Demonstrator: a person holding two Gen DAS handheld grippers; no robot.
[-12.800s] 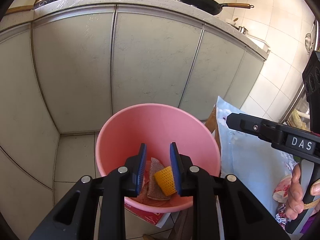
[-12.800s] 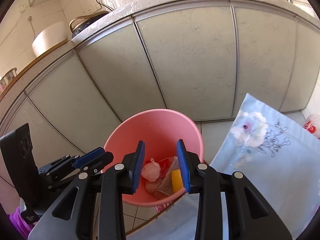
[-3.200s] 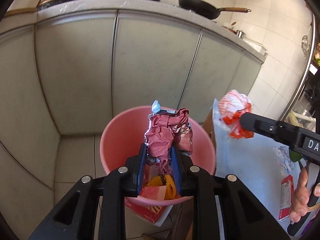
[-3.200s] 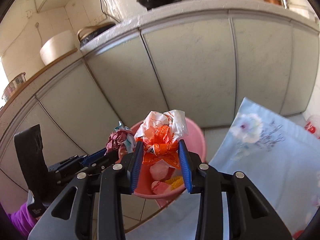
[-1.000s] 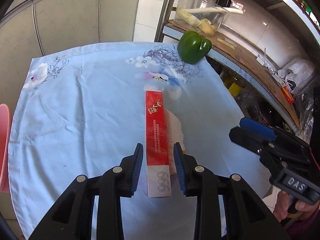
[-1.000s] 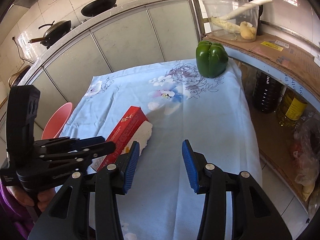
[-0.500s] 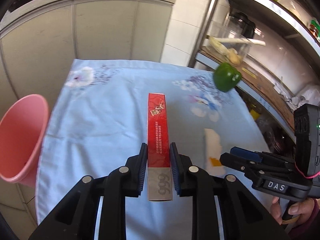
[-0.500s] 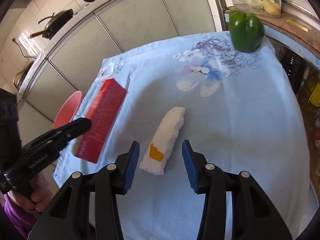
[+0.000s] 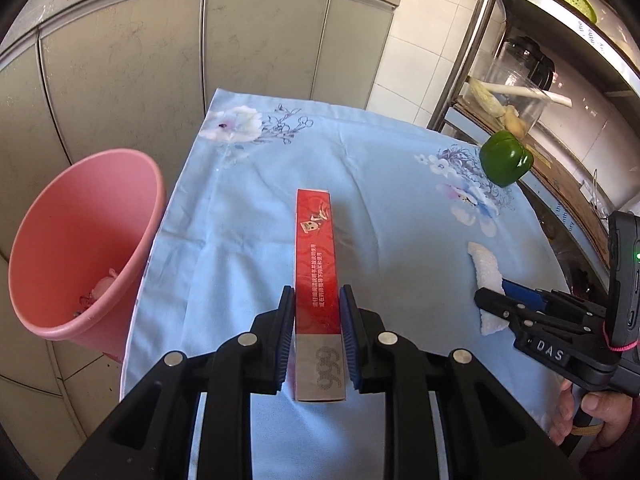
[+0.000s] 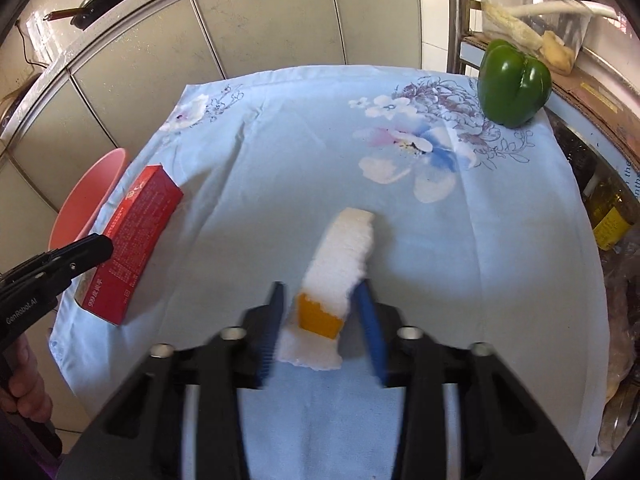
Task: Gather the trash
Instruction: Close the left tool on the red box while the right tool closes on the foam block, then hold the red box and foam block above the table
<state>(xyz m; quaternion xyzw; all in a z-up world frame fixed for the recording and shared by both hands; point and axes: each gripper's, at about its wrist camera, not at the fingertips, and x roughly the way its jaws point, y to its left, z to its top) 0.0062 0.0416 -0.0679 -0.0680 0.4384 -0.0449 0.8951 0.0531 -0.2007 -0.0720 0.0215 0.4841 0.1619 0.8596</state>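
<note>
My left gripper (image 9: 317, 320) is shut on a long red carton (image 9: 316, 264) and holds it over the blue flowered tablecloth (image 9: 380, 168); the carton also shows in the right wrist view (image 10: 134, 240). A pink bin (image 9: 52, 264) stands on the floor at the table's left edge, with scraps inside. My right gripper (image 10: 320, 320) is open, its blurred jaws on either side of a white foam sleeve with an orange label (image 10: 336, 272) that lies on the cloth. The sleeve also shows in the left wrist view (image 9: 486, 272).
A green bell pepper (image 10: 514, 82) sits at the table's far right corner. A metal rack with a clear tub of vegetables (image 10: 532, 12) and oil bottles (image 10: 608, 216) stands to the right. Grey cabinets (image 9: 160, 64) run behind the table.
My left gripper has carried the red carton left, nearer the pink bin. My right gripper has moved forward over the white foam sleeve, which now lies between its jaws.
</note>
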